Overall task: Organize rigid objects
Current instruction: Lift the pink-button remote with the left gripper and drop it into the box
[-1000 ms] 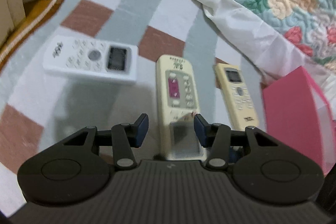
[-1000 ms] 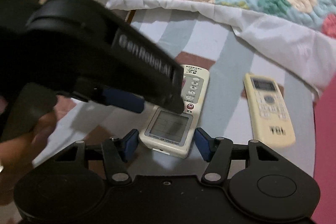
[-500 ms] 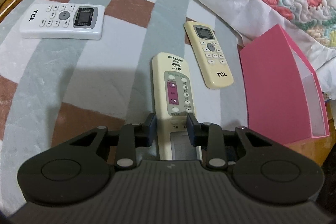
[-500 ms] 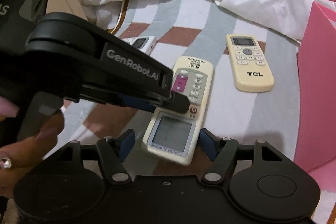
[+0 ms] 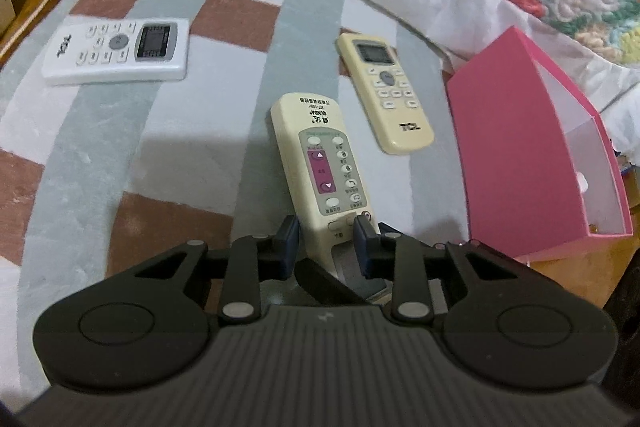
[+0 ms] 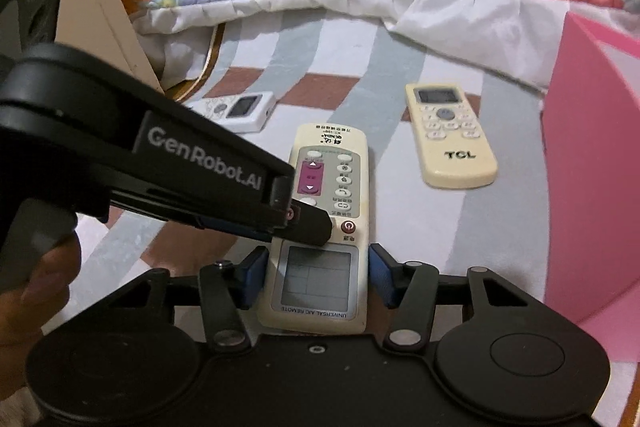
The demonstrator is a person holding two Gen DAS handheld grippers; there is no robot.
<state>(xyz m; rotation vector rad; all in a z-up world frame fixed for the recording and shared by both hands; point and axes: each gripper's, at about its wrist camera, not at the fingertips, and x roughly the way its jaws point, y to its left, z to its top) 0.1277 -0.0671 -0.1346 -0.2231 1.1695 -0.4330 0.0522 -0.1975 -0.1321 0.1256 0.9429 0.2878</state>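
Striped grey, white and brown bedding (image 5: 192, 131) carries the items we inspected. We find the left gripper (image 5: 326, 247) clamped across the long cream universal remote with purple arrow keys (image 5: 324, 163). The right gripper (image 6: 316, 277) has just been closing; its pads flank the remote's display end. Ahead of the left gripper lies a short cream TCL remote (image 5: 386, 93), a pink box (image 5: 520, 163) to its right, a white remote (image 5: 120, 49) far left.

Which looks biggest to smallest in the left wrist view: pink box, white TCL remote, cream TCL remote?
1. pink box, largest, though also nearest.
2. white TCL remote.
3. cream TCL remote.
The two remotes look close in size; ranking unsure.
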